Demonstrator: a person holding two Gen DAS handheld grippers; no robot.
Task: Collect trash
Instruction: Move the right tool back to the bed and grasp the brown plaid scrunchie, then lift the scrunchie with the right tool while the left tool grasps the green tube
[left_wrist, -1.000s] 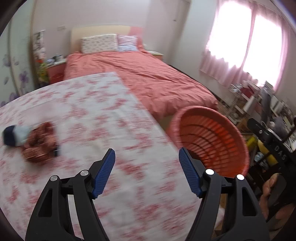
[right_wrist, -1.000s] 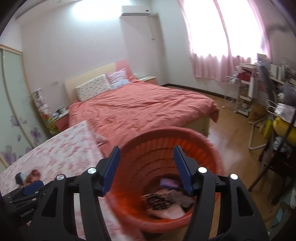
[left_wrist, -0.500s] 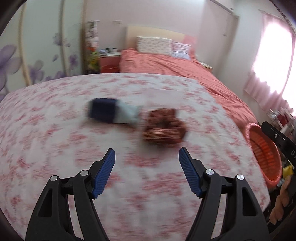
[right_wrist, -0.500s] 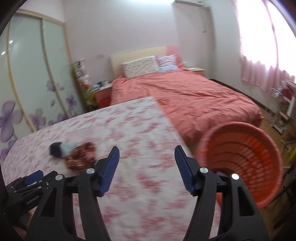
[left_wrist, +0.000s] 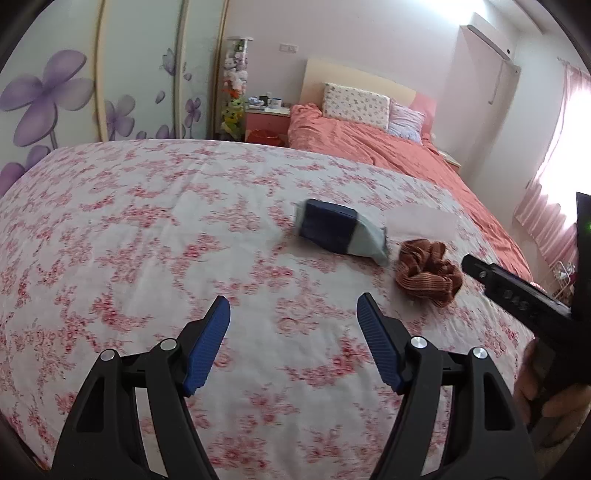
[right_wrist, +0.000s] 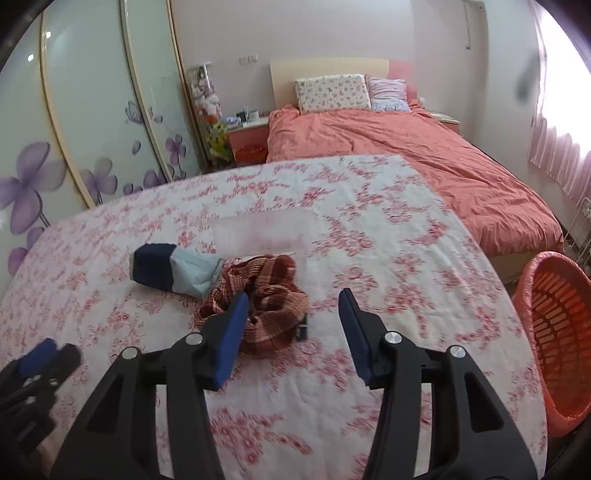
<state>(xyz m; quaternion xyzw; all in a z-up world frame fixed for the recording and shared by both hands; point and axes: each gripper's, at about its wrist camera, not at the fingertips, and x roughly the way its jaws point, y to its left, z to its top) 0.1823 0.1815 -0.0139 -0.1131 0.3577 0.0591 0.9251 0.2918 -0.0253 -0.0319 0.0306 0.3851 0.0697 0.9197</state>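
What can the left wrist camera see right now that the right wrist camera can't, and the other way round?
Only the left wrist view shows the left tongs head-on and open, plus the air conditioner high on the wall. Only the right wrist view shows the orange basket beside the table, a small dark object by the cloth, and the right tongs open. Both show the flowered tablecloth, the blue and grey pouch, the crumpled brown cloth, the pink bed and the flower-painted wardrobe.

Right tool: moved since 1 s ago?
Yes. The right tool swung left, off the orange basket, which now sits at frame right; it now points at the plaid cloth, open.
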